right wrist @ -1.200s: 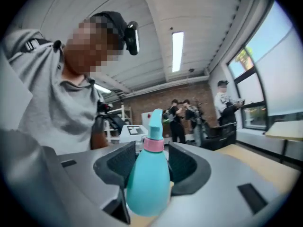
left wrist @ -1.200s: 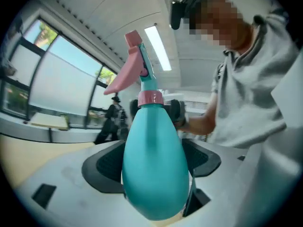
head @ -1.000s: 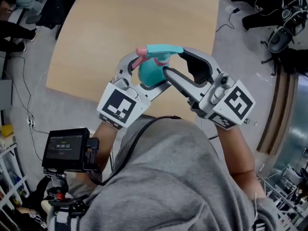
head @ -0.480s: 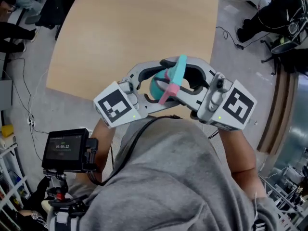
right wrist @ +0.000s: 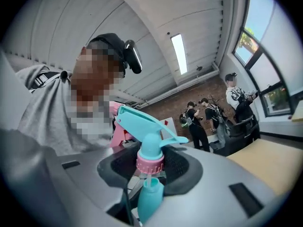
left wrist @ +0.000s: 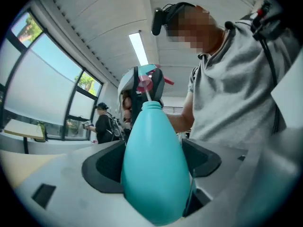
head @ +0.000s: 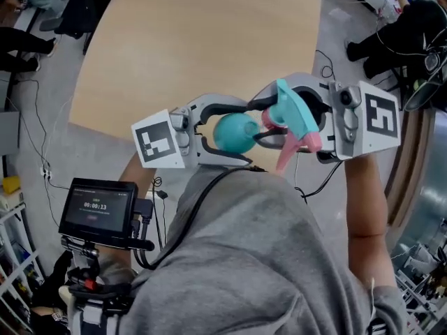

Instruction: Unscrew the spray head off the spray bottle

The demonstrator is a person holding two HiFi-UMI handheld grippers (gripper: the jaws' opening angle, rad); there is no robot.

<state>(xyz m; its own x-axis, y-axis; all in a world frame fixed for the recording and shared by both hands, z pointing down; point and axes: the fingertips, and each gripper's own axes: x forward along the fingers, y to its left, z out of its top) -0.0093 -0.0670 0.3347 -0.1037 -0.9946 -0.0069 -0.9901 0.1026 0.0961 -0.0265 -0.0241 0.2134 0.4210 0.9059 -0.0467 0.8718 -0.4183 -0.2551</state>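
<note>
Since half a second ago both grippers have swung level and drawn apart: the spray head (head: pixel 293 112) now sits right of the spray bottle (head: pixel 234 132), off its neck. Left gripper (head: pixel 251 135) clamps both jaws on the bottle's teal belly, in the air by the near edge of the wooden table (head: pixel 195 47). Bottle lies sideways, neck to the right. Right gripper (head: pixel 278 122) pinches the head at its pink collar (right wrist: pixel 150 161), jaws pressed on it. Collar stands clear of the open neck. A thin dip tube (right wrist: pixel 147 178) bridges the gap and runs into the neck. Pink trigger (head: pixel 288 153) points near, toward the person's grey top (head: pixel 251 257).
</note>
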